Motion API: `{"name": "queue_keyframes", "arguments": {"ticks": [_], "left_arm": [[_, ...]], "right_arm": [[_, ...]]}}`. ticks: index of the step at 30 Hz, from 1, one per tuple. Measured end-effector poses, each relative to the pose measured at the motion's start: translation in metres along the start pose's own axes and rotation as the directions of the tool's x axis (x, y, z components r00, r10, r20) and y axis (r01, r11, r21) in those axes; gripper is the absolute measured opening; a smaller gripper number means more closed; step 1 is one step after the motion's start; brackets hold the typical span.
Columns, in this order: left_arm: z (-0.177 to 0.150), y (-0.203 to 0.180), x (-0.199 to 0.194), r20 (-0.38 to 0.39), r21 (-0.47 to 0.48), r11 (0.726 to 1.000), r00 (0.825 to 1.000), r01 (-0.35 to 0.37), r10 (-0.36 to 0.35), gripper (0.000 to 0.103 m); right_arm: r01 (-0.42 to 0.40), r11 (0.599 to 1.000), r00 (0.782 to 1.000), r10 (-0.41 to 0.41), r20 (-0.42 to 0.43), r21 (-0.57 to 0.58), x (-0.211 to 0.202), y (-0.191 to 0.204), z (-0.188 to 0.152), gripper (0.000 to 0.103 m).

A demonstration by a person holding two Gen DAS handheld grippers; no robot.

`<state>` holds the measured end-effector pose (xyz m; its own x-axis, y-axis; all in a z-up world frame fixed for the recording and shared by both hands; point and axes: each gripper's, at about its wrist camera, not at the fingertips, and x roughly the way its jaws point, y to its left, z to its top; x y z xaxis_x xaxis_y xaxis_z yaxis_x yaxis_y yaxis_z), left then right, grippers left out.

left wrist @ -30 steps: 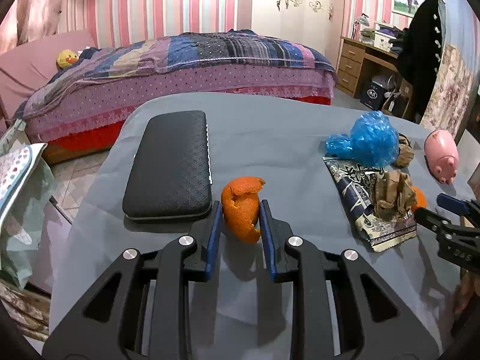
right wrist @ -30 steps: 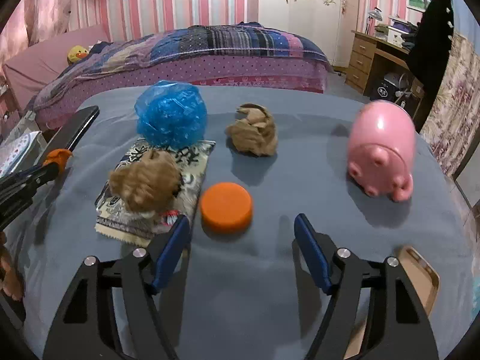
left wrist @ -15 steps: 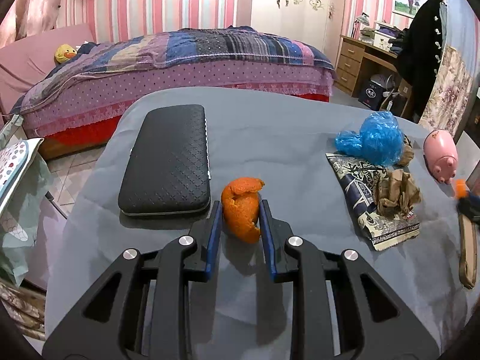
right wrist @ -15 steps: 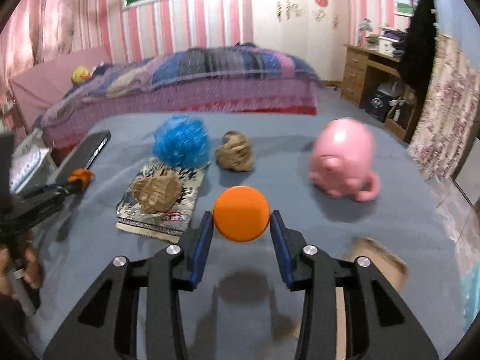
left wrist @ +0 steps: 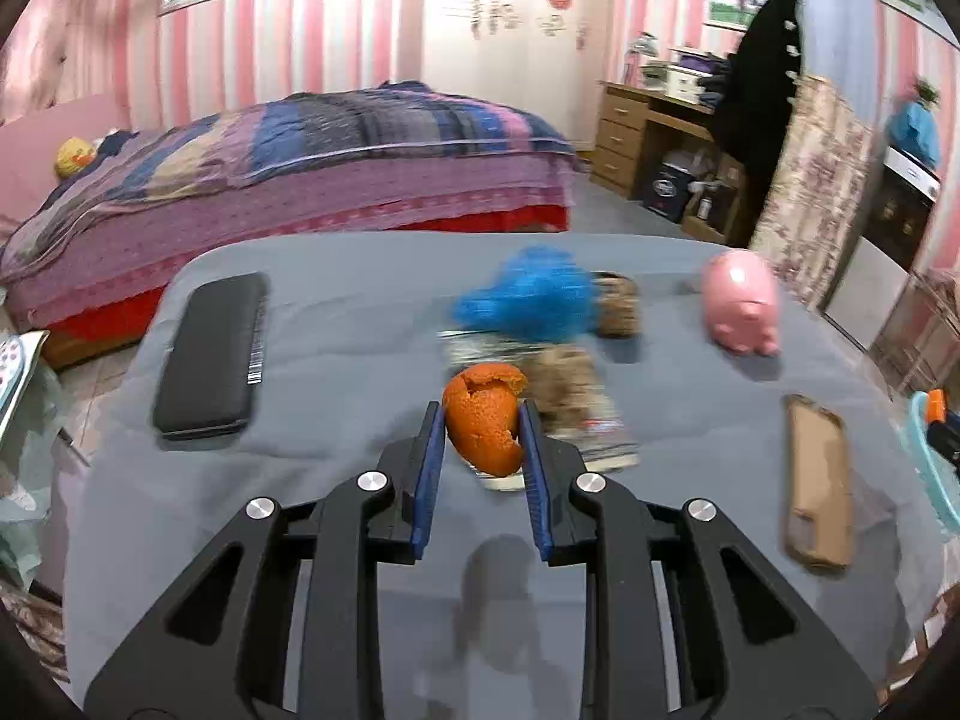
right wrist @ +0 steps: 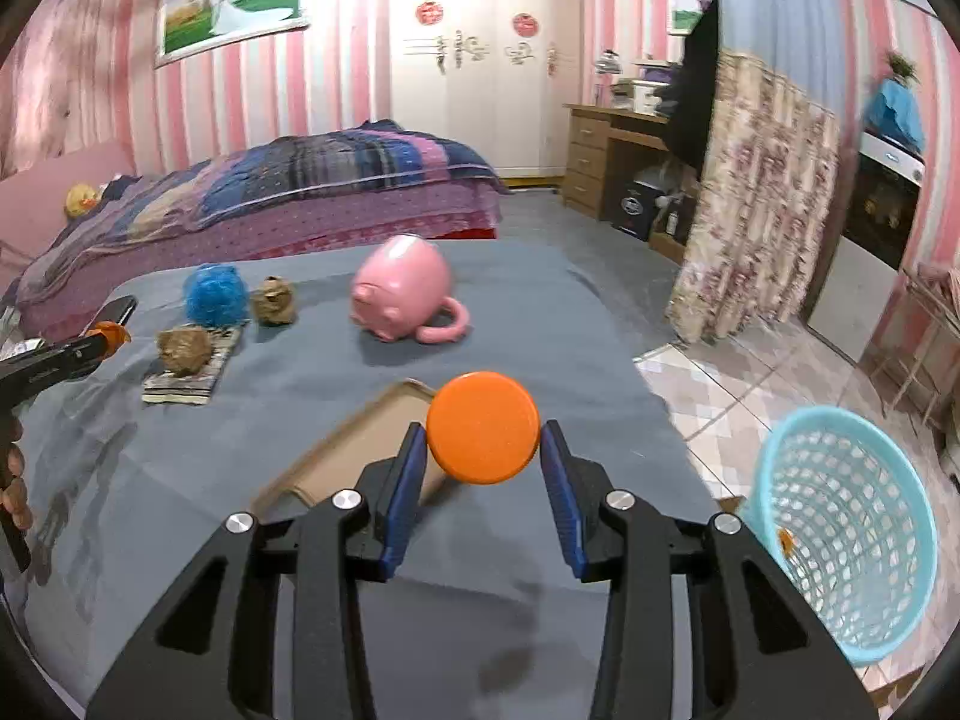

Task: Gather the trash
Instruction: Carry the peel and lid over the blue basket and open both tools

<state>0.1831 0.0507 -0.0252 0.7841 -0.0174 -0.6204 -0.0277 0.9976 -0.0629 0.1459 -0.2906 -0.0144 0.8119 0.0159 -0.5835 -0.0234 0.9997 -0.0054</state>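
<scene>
My left gripper (left wrist: pixel 480 438) is shut on a curled piece of orange peel (left wrist: pixel 483 423), lifted above the grey table (left wrist: pixel 360 312). My right gripper (right wrist: pixel 483 450) is shut on a flat round orange cap (right wrist: pixel 483 426), held over the table's right side. A light blue mesh basket (right wrist: pixel 846 528) stands on the floor to the right, below the table's edge. On the table lie a blue plastic bag (right wrist: pixel 216 295), two crumpled brown paper balls (right wrist: pixel 185 349) (right wrist: pixel 273 300) and a patterned wrapper (right wrist: pixel 192 375). In the right wrist view the left gripper (right wrist: pixel 111 339) shows at the far left.
A pink pig mug (right wrist: pixel 408 291) lies on the table. A black case (left wrist: pixel 210 354) rests at its left, a brown phone case (left wrist: pixel 819 474) at its right. A bed (left wrist: pixel 288 168) stands behind, with a desk (right wrist: pixel 606 156) and tiled floor (right wrist: pixel 750 372) to the right.
The right gripper closed on the orange cap, lifted it and swung right toward the basket. The left gripper lifted the peel and moved right across the table.
</scene>
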Motion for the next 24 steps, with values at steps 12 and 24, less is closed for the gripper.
{"name": "queue_keyframes", "arguments": {"ticks": [12,24], "left_arm": [[-0.014,-0.108,-0.006,-0.019,0.097,0.991,0.995,0.096,-0.094,0.024],[-0.016,-0.178,-0.005,-0.024,0.181,0.969,0.986,0.168,-0.166,0.024]], "right_arm": [[0.039,0.998,0.999,-0.039,0.009,0.045,-0.007,-0.065,-0.009,0.039],[0.074,0.993,0.997,-0.077,0.028,0.089,-0.015,-0.108,-0.012,0.039]]}}
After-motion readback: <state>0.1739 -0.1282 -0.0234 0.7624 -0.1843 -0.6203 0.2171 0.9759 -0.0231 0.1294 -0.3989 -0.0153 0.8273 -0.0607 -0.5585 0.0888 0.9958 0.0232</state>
